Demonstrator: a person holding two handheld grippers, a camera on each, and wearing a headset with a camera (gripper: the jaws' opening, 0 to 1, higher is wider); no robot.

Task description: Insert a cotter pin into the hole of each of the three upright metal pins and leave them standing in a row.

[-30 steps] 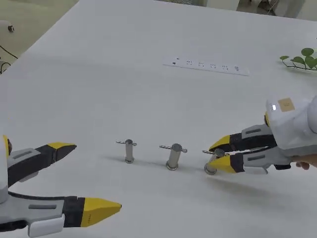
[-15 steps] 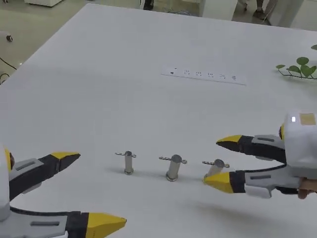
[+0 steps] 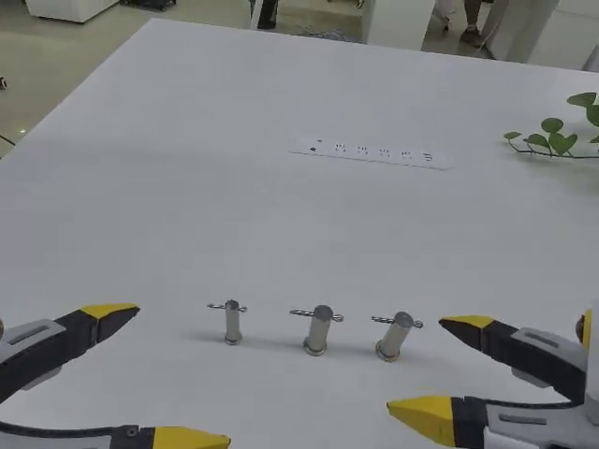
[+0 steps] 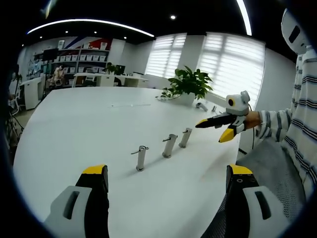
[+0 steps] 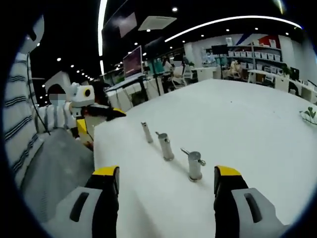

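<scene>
Three metal pins stand in a row on the white table: left pin (image 3: 233,322), middle pin (image 3: 318,329), right pin (image 3: 396,336). Each has a thin cotter pin through its top. My left gripper (image 3: 154,374) is open at the lower left, well away from the left pin. Just right of the right pin, my right gripper (image 3: 449,367) is open and holds nothing. The left gripper view shows the row (image 4: 169,146) ahead between my left gripper (image 4: 166,176). In the right gripper view the nearest pin (image 5: 195,165) stands ahead of my right gripper (image 5: 166,178).
A white power strip (image 3: 371,152) lies flat further back on the table (image 3: 187,168). A green plant sprig (image 3: 554,136) lies at the far right. A person's striped sleeve (image 4: 297,114) shows at the right of the left gripper view.
My right gripper let go of the right pin, opened wide and drew back toward the lower right. The pin stays standing with its cotter pin. The head camera tilted.
</scene>
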